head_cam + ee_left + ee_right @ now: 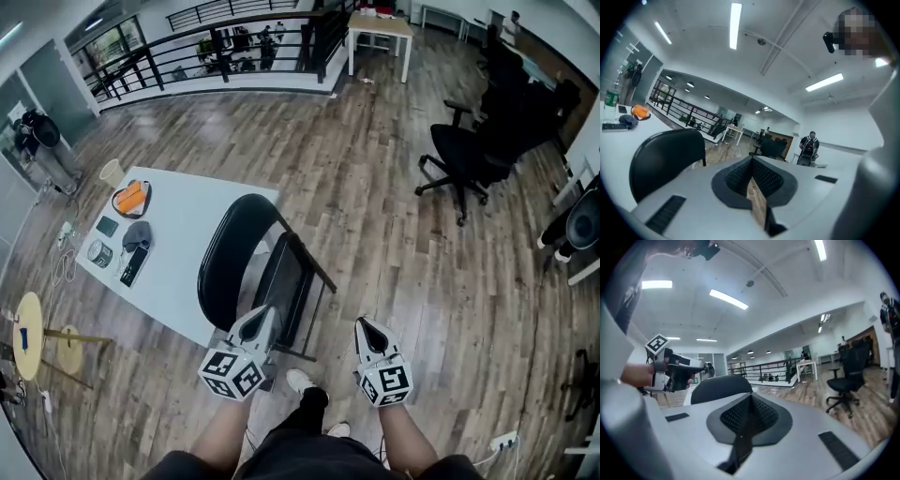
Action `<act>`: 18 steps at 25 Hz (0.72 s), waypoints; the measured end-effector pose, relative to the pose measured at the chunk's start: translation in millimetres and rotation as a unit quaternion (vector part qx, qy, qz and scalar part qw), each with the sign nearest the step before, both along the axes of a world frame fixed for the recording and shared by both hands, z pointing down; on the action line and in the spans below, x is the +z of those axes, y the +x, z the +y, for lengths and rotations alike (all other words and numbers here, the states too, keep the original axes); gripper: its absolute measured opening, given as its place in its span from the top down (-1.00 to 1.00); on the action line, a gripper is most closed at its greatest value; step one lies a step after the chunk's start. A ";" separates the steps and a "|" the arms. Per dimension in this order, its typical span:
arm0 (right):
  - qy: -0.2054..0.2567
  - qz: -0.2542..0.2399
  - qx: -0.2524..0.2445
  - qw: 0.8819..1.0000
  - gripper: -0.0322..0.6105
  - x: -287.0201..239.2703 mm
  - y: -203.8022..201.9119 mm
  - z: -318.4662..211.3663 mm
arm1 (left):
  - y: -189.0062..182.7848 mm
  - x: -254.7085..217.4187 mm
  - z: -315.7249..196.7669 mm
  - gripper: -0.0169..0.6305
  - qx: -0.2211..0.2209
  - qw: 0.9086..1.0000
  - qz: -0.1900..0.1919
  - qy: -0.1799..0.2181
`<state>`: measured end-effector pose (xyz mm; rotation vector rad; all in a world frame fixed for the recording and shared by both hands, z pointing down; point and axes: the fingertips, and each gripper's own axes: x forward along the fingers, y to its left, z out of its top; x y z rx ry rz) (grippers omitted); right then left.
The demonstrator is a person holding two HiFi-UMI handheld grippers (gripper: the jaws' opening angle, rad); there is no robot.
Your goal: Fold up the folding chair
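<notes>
Directly ahead of the left gripper (255,323), its jaws clenched empty like those of the right gripper (370,336), the folding chair (239,258) stands beside the table (187,220), backrest upright, nearer the left hand.

An open-plan office is shown: a wide wood-plank floor (375,197) is set with white tables (178,234) and black swivel chairs (464,155). A black railing (216,42) is seen along one edge, and long strip lights (735,26) are mounted on the white ceiling (797,28) — a workplace fit-out throughout.
</notes>
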<state>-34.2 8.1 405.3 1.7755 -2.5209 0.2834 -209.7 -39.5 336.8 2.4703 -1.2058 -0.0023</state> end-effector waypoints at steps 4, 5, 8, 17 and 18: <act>0.043 0.114 0.107 0.987 0.86 -30.6 64.0 74.9 | 68.0 1.2 56.0 0.93 0.006 0.999 -0.024 0.032; 0.046 0.134 0.124 0.982 0.86 -35.4 77.3 97.5 | 83.7 2.3 75.4 0.93 0.005 0.998 -0.042 0.044; 0.042 0.131 0.166 0.977 0.86 -46.2 103.1 163.8 | 113.1 7.1 133.1 0.93 0.011 0.995 -0.077 0.069; 0.063 0.122 0.224 0.965 0.86 -72.3 138.8 268.3 | 164.7 2.1 233.5 0.93 0.067 0.992 -0.070 0.079; 0.066 0.120 0.226 0.964 0.86 -74.5 138.4 272.0 | 166.1 -1.2 237.8 0.93 0.072 0.991 -0.069 0.084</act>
